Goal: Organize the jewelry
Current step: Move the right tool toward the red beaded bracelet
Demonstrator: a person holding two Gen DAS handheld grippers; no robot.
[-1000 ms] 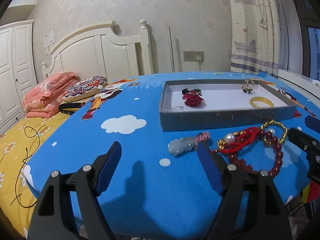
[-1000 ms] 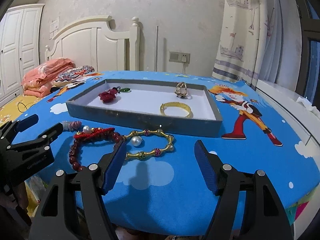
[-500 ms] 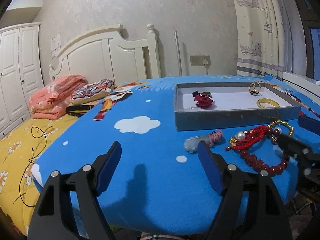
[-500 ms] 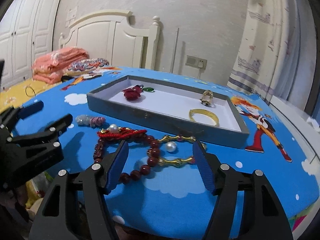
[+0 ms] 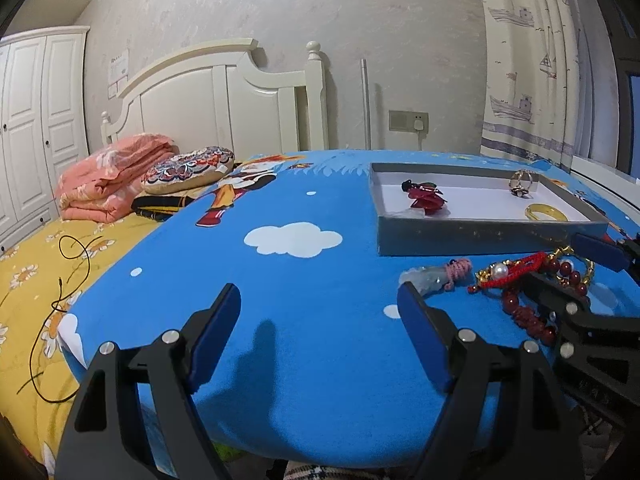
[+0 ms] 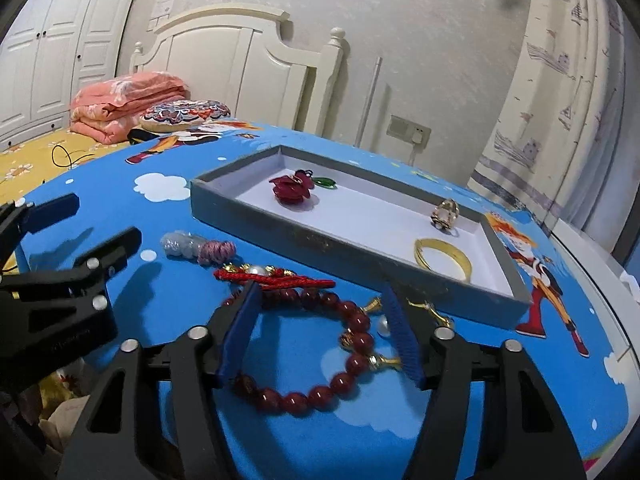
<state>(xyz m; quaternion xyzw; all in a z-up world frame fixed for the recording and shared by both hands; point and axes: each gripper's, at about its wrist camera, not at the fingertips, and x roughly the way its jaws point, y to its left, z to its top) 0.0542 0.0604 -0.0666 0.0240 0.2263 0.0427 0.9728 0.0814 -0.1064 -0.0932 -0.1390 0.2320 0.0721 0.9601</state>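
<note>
A dark red bead bracelet (image 6: 320, 394) lies on the blue cartoon tablecloth (image 6: 460, 408). My right gripper (image 6: 320, 298) is open and low over it, one finger on each side of the loop. A gold bracelet with a pearl (image 6: 382, 326) is partly hidden behind the right finger. Just beyond lie a red cord bracelet (image 6: 276, 278) and a pale jade pendant (image 6: 196, 246). The grey tray (image 6: 320, 240) holds a red flower brooch (image 6: 294, 190), a ring (image 6: 444, 214) and a gold bangle (image 6: 442, 258). My left gripper (image 5: 318, 300) is open over bare cloth, left of the pendant (image 5: 436, 276).
The table's curved front edge is close below both grippers. A bed with a yellow sheet (image 5: 28, 264), a black cable (image 5: 60, 296), a folded pink blanket (image 5: 108, 172) and a pillow (image 5: 188, 168) stands left. A curtain (image 5: 532, 80) hangs at the back right.
My right gripper has moved forward and down until its fingers straddle the red bead bracelet. The left gripper has shifted leftward, away from the jewelry. Both stayed open.
</note>
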